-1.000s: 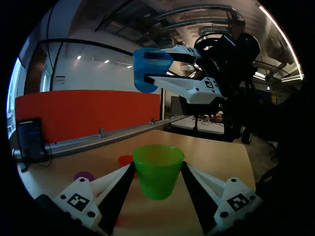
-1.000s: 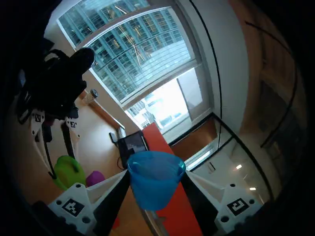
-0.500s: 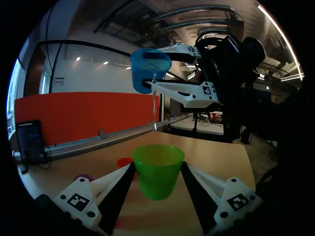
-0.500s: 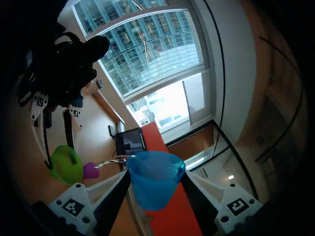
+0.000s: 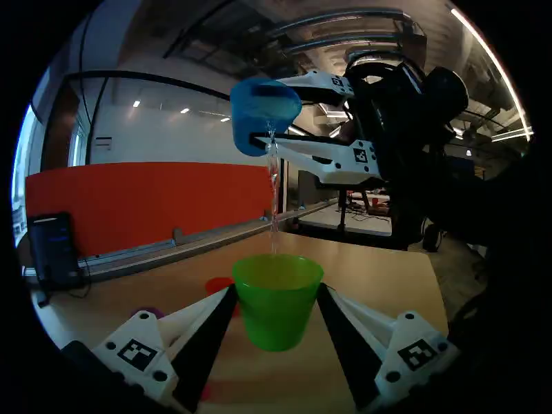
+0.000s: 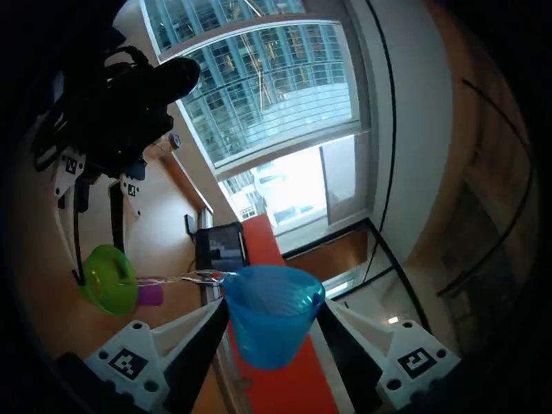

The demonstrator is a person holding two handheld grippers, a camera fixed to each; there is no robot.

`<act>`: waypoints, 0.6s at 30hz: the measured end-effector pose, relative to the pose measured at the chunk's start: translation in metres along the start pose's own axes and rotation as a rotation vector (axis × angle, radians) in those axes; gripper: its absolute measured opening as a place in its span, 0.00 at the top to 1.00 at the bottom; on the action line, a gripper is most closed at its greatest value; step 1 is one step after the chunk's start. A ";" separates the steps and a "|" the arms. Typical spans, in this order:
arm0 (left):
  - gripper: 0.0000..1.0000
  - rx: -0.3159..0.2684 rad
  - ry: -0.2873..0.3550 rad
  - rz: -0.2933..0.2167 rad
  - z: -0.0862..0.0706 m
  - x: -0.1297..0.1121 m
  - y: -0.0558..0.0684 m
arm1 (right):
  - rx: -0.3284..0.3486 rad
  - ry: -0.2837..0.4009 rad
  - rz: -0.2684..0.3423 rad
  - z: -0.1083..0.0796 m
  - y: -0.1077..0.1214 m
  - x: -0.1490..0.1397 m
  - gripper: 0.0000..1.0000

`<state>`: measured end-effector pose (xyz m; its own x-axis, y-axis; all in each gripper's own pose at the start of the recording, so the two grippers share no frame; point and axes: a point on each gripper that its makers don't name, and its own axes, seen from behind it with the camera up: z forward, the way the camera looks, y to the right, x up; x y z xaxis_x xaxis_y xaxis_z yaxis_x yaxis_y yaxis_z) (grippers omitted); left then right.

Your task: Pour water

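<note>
My left gripper is shut on a green cup, held upright above the wooden table. Above it, the right gripper holds a blue cup tipped over on its side. A thin stream of water falls from its rim into the green cup. In the right gripper view, my right gripper is shut on the blue cup, and the water stream runs from its lip to the green cup, which sits between the left gripper's fingers.
A red cup and a purple cup stand on the table behind the green one. A dark phone leans at the left by an orange partition. A person's dark gloved hand holds the right gripper.
The blue cup has tipped further. The water, absent a second ago and thin half a second ago, now runs in a steady stream into the green cup. The left gripper has stayed put.
</note>
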<state>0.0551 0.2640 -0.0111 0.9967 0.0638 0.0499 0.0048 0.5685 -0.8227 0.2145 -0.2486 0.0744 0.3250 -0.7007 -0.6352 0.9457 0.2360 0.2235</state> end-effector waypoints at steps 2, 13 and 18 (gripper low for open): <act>0.16 0.000 0.000 0.001 0.000 0.000 0.000 | -0.001 0.000 -0.013 0.001 0.002 0.000 0.11; 0.16 0.002 0.000 0.003 0.002 0.000 0.000 | -0.017 0.011 -0.083 0.001 0.013 0.005 0.11; 0.16 0.002 0.001 0.004 0.002 0.000 0.001 | -0.025 0.014 -0.107 0.002 0.017 0.008 0.11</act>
<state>0.0550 0.2659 -0.0107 0.9968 0.0653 0.0457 0.0004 0.5695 -0.8220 0.2328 -0.2511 0.0746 0.2215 -0.7132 -0.6650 0.9749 0.1772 0.1347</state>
